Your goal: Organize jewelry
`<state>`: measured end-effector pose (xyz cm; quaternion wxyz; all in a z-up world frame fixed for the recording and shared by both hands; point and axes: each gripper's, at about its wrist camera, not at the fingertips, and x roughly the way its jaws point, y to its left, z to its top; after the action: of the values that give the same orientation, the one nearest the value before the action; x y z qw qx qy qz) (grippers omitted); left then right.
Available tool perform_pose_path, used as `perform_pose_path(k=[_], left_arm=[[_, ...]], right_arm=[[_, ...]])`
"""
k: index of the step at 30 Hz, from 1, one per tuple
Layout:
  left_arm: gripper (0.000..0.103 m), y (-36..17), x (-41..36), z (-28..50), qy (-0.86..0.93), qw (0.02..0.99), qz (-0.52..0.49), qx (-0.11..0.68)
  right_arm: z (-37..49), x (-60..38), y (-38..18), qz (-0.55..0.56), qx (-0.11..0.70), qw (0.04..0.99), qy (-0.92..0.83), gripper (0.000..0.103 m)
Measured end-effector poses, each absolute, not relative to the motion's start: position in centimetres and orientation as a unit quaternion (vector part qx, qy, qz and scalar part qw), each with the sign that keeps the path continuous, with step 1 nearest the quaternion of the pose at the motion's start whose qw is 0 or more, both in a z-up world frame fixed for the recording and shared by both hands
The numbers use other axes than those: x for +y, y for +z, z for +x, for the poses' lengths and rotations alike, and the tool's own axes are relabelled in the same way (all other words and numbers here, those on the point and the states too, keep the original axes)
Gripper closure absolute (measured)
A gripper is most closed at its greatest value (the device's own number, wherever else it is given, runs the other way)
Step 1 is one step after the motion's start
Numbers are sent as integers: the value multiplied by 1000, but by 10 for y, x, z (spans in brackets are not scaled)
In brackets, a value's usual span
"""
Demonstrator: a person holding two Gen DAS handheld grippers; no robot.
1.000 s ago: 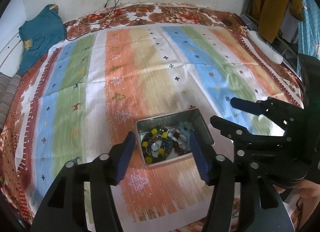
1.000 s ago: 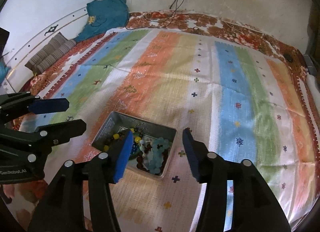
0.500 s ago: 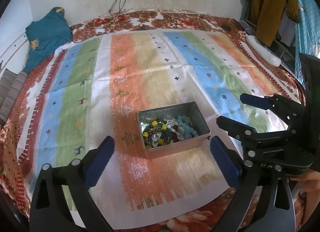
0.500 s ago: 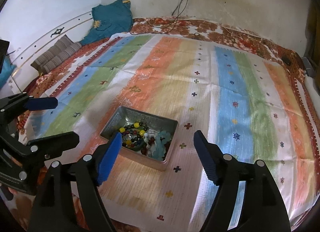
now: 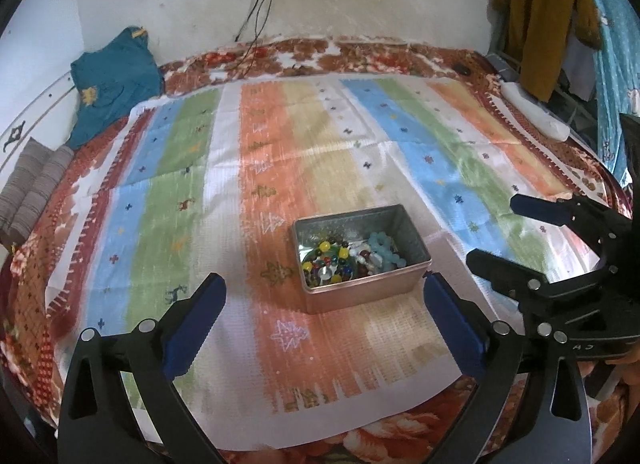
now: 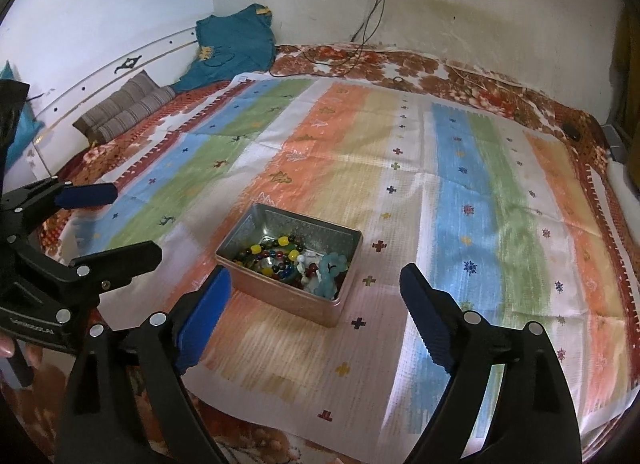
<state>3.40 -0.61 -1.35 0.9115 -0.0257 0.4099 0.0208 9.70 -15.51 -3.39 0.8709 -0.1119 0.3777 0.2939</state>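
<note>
A small open metal tin [image 5: 406,218] [image 6: 230,236] sits on a striped cloth [image 5: 280,136] [image 6: 452,168]. Inside lie a multicoloured bead bracelet [image 5: 326,260] [image 6: 272,254], a pale blue bead bracelet [image 5: 384,248] [image 6: 330,272] and some white and dark red beads. My left gripper [image 5: 324,318] is open and empty, held back from the tin's near side. My right gripper [image 6: 314,310] is open and empty, also near the tin's front. Each gripper shows in the other's view: the right one [image 5: 516,232] and the left one [image 6: 120,224].
A teal garment [image 5: 112,84] [image 6: 234,46] lies at the far left by the wall. A striped grey cushion [image 5: 32,188] [image 6: 124,112] lies at the left edge. Cables [image 6: 360,48] run down from a wall socket. Hanging clothes [image 5: 536,8] and a white object [image 5: 534,114] are at the right.
Both grippers have pulled back and up from the tin and opened wider. The tin and its beads have stayed in place.
</note>
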Motion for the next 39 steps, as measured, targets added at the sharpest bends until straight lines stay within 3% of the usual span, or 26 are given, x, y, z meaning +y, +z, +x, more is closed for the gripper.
perform_pose_path(k=[39], left_arm=[[6, -8, -15, 14, 12, 924, -21, 381]], right_arm=[[76, -175, -26, -95, 353, 882, 298, 15]])
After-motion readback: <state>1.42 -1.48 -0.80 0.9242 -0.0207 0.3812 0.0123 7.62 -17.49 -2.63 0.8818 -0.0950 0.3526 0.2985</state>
